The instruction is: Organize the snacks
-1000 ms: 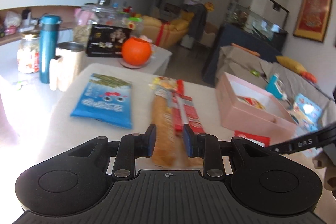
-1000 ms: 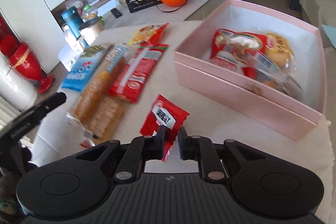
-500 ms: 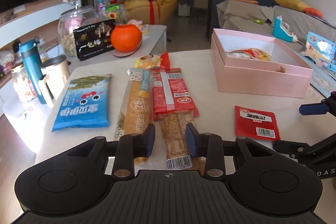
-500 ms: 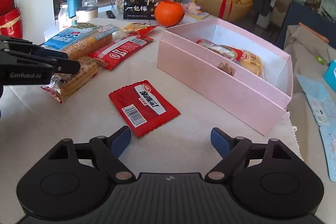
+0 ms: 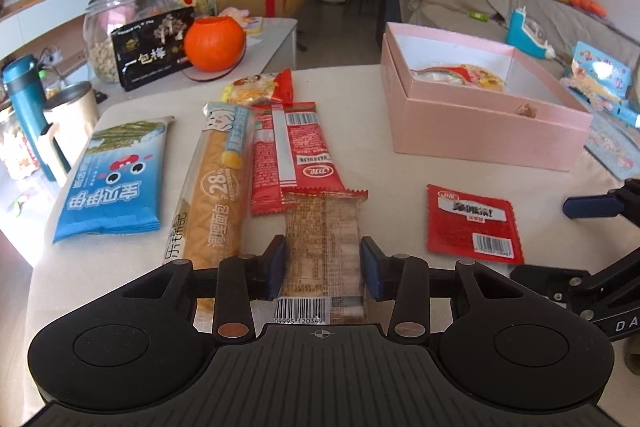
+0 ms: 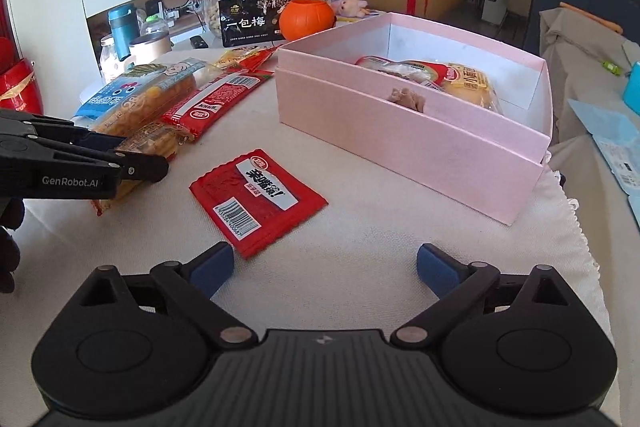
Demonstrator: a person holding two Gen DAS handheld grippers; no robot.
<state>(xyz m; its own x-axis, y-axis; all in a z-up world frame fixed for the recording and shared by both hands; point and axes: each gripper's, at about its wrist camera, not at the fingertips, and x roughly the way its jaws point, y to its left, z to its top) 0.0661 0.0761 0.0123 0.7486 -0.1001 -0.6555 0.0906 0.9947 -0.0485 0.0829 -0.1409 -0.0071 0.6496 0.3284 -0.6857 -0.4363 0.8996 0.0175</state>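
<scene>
Jaws just opening, the left gripper (image 5: pixel 322 269) straddles a clear-wrapped brown cracker packet (image 5: pixel 324 243) without visibly pressing it, while the right gripper (image 6: pixel 324 265) gapes empty; only its view shows the brown lump (image 6: pixel 408 99) in the pink cardboard box (image 6: pixel 400 139).

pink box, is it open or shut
Open: the pink box has no lid on top, and snack packs show inside it.

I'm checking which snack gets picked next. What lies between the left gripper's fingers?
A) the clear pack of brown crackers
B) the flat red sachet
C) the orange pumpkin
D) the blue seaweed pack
A: in the left wrist view the clear pack of brown crackers lies between the left gripper fingers, which flank its sides.
</scene>
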